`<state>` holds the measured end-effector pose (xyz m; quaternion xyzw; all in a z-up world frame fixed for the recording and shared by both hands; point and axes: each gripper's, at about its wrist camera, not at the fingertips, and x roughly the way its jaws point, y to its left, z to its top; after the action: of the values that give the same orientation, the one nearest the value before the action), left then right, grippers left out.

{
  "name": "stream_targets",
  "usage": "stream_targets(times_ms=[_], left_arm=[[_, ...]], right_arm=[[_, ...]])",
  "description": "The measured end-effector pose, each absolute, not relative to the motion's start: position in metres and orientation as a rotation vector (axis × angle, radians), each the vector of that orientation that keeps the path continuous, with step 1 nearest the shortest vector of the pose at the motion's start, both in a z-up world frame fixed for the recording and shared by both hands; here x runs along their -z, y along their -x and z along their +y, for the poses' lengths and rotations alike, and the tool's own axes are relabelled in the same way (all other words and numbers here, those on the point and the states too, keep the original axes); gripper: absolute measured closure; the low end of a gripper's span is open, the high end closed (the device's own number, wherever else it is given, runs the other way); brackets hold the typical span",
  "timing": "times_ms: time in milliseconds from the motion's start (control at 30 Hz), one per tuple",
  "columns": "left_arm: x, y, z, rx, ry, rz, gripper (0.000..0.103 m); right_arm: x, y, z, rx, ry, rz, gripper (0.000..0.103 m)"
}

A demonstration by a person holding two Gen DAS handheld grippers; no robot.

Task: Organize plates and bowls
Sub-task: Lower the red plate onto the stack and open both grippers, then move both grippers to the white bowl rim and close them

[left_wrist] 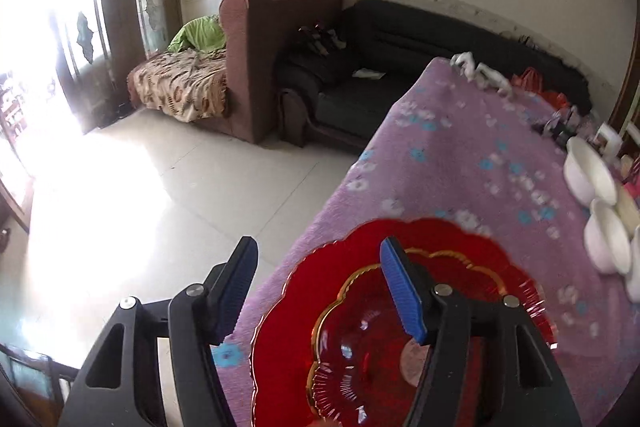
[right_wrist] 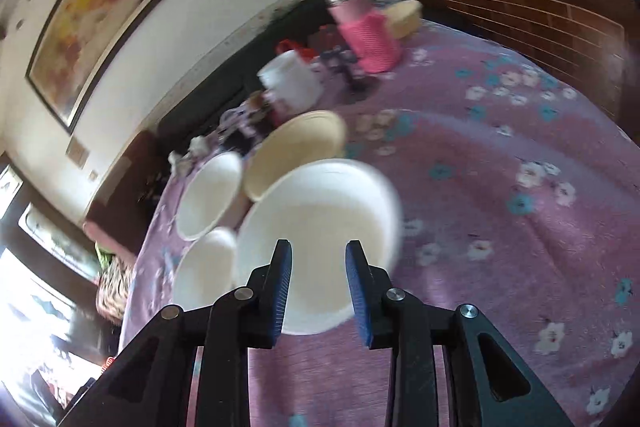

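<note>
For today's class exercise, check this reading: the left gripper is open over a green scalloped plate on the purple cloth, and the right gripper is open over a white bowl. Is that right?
One detail is wrong: the plate is red with a gold rim line, not green, as the left wrist view shows. The rest holds: the left gripper is open over it on the purple cloth, and the right gripper is open over a white bowl.

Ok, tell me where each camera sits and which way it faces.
Left wrist: on the left gripper, jaws open over the red plate at the table edge, facing the sofas.
Right wrist: on the right gripper, jaws open at the big white bowl, facing the pink flask.
Shared: purple floral cloth, small white bowls.
</note>
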<state>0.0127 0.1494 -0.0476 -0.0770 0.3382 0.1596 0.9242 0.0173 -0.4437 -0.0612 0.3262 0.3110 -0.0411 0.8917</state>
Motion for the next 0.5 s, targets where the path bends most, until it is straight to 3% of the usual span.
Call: stream_targets(times_ms=[167, 500], left_arm=[[0.025, 0.011, 0.149, -0.468, 0.054, 0.596, 0.04], [0.048, -0.025, 0.147, -0.391, 0.088, 0.713, 0.04]], right_arm=[[0.059, -0.01, -0.452, 0.099, -0.665, 0.615, 0.073], [0.068, -0.018, -0.461, 0.104, -0.692, 0.601, 0.072]])
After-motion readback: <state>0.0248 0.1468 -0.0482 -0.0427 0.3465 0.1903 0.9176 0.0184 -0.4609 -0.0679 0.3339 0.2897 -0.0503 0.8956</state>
